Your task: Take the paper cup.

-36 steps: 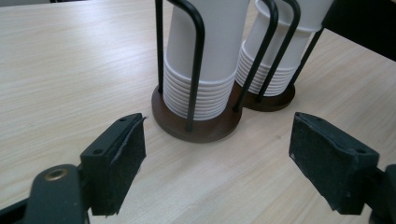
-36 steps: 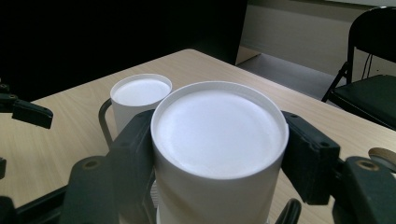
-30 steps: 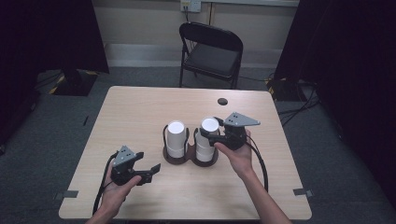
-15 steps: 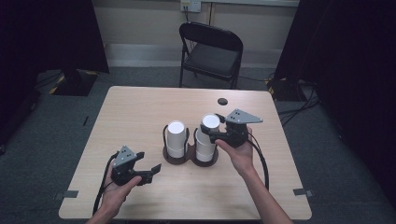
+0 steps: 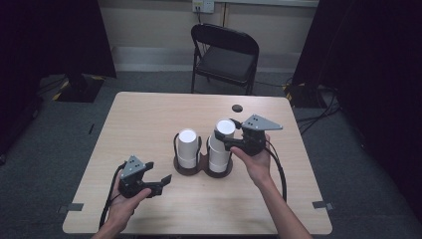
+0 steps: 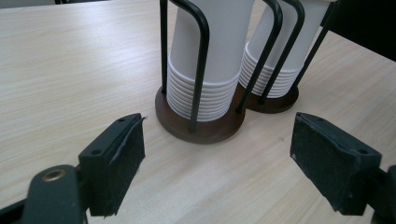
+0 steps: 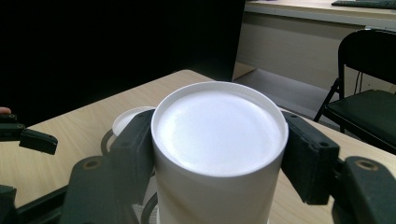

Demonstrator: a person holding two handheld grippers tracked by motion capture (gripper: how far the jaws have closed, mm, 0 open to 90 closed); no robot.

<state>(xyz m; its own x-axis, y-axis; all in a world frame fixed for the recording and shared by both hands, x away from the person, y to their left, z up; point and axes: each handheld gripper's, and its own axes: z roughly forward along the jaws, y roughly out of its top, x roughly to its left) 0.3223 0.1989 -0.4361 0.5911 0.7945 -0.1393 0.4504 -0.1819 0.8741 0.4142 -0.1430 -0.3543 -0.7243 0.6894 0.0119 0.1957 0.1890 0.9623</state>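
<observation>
The right tongs (image 7: 217, 154) pinch the top paper cup (image 7: 218, 140) near its closed end; light, thin-walled, easily crushed, so grip gently; left tongs (image 6: 233, 158) gape wide, empty.

In the right gripper view, the top cup (image 7: 219, 140) between the right tool's (image 7: 219, 154) jaws is being cut off by the bottom edge, and it is covering the stack beneath it and most of the second stack (image 7: 125, 120) behind. In the left gripper view, ahead of the left tool (image 6: 217, 154), both cup stacks (image 6: 210, 60) are running out past the top edge, so their tops are not showing. In the high view, the small dark object (image 5: 237, 108) beyond the right tool is too small to identify.
</observation>
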